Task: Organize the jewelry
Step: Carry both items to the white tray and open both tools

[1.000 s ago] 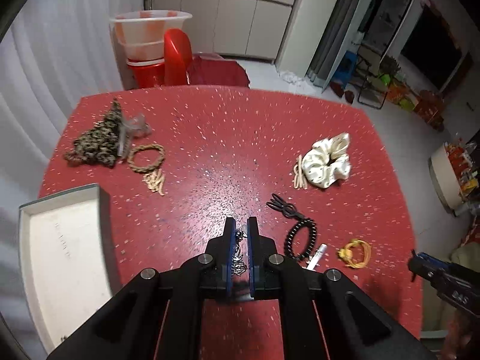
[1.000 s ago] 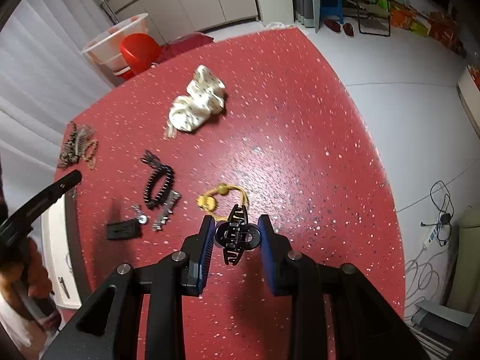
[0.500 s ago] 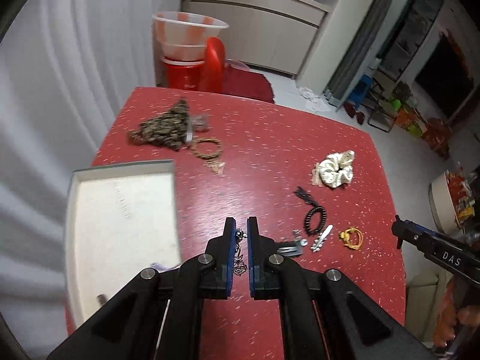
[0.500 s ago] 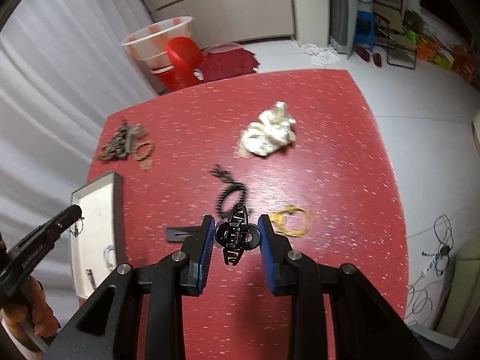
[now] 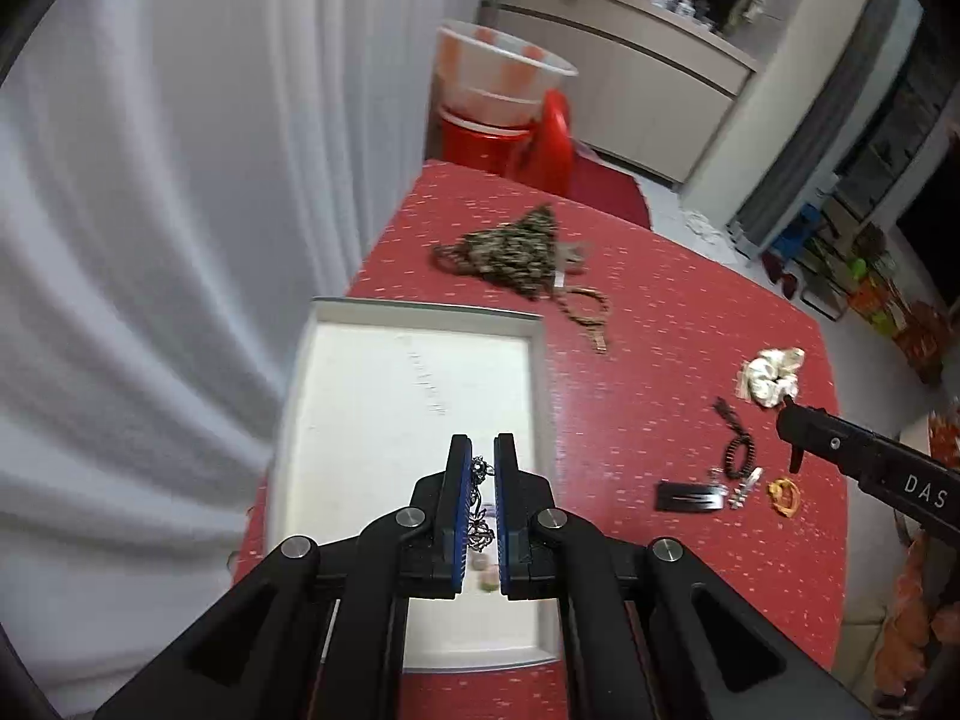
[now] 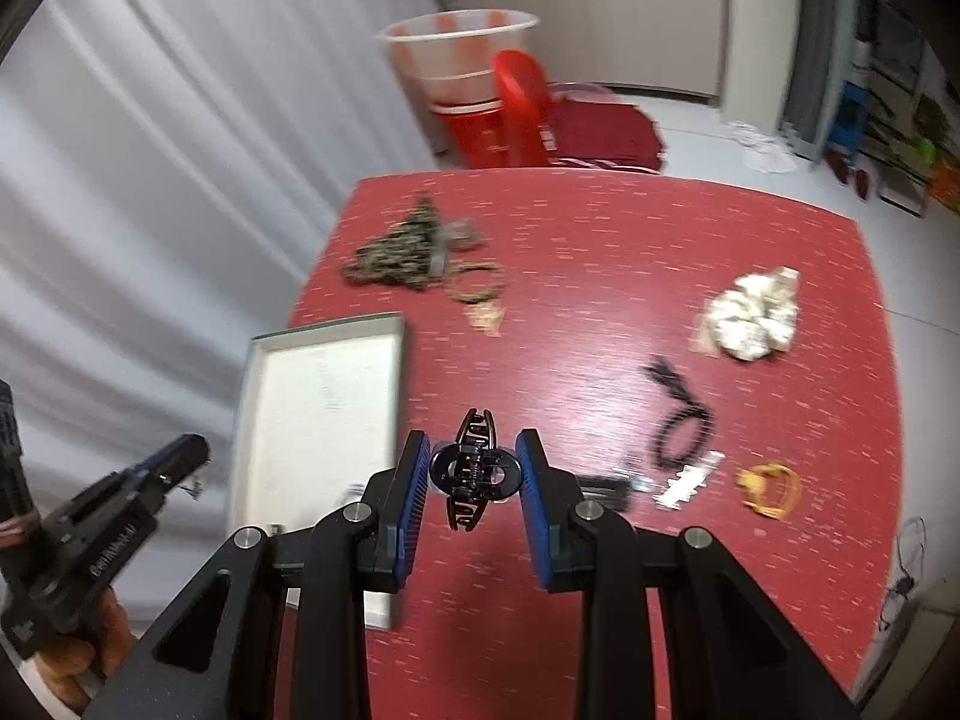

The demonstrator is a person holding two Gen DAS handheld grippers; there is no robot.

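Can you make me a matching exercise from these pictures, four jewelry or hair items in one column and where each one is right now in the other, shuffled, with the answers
Items:
1. silver chain
2. black claw clip
3. cream scrunchie
4. yellow hair tie

Places:
A. lying on the red table, next to a flat silver clip
B. pinched in the left gripper, above the white tray
C. held between the fingers of the right gripper
D. lying on the table's right side, past the black bead bracelet

Pairs: 1-B, 2-C, 3-D, 4-A

Tray (image 5: pixel 420 384) bed open; curtain (image 5: pixel 150 240) crowds its left.
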